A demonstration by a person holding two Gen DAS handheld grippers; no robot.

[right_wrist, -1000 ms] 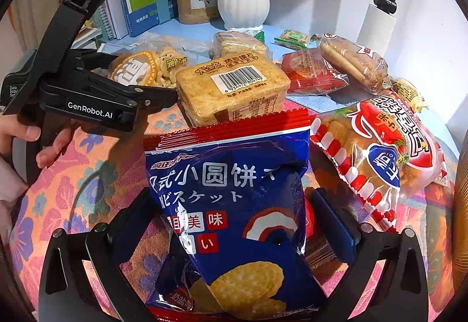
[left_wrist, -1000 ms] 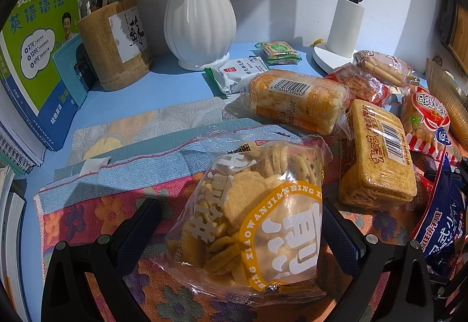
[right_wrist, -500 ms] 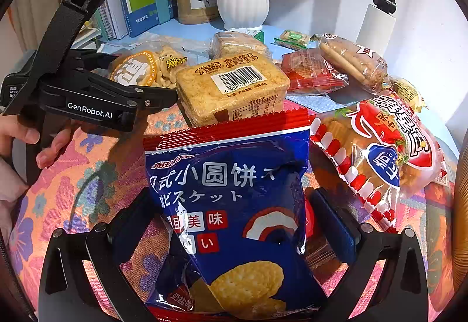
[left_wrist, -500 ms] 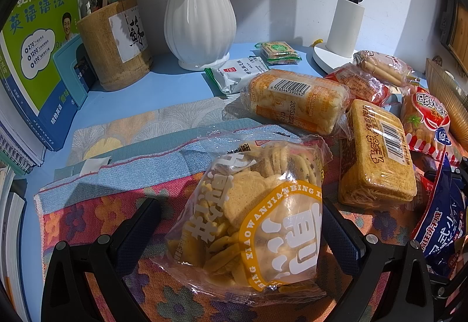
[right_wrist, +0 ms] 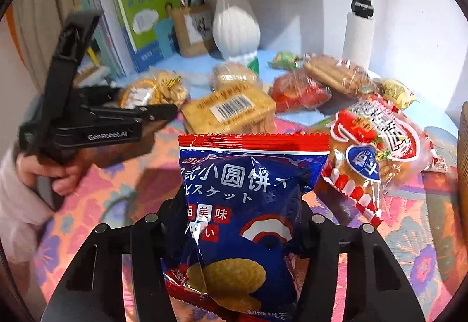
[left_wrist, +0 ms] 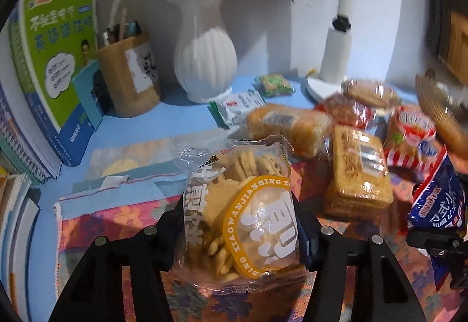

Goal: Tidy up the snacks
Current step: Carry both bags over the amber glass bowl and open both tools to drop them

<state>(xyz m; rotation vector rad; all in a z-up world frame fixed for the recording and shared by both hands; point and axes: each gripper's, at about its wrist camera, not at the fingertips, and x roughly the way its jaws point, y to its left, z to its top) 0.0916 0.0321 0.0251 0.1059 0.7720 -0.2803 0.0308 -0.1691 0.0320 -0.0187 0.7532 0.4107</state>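
Our left tool [left_wrist: 238,230] is pinched on the clear bag of yellow crackers [left_wrist: 239,211], which stands upright between its fingers, long axis pointing away from us, lifted over the floral cloth [left_wrist: 111,222] that covers the counter. Taking the white vase [left_wrist: 204,58] as our landmark, this bag sits in front of it and slightly to its right; the books [left_wrist: 55,58] and pen holder [left_wrist: 128,76] stand to the vase's left, beyond the cloth's far left edge, where we see bare blue counter. To the right of the vase and nearer us lie the loose snacks: two wrapped cracker blocks [left_wrist: 356,172], then the red-and-white striped bag [right_wrist: 377,155]. Our right tool [right_wrist: 238,237] is clamped on the blue biscuit bag [right_wrist: 242,205], also upright, in front of and right of the vase. We judge the woven basket [left_wrist: 438,114], far right of the vase, the likely place for both bags; the right tool is nearer it. The pile between leaves little room, so we should carry over it, not through.
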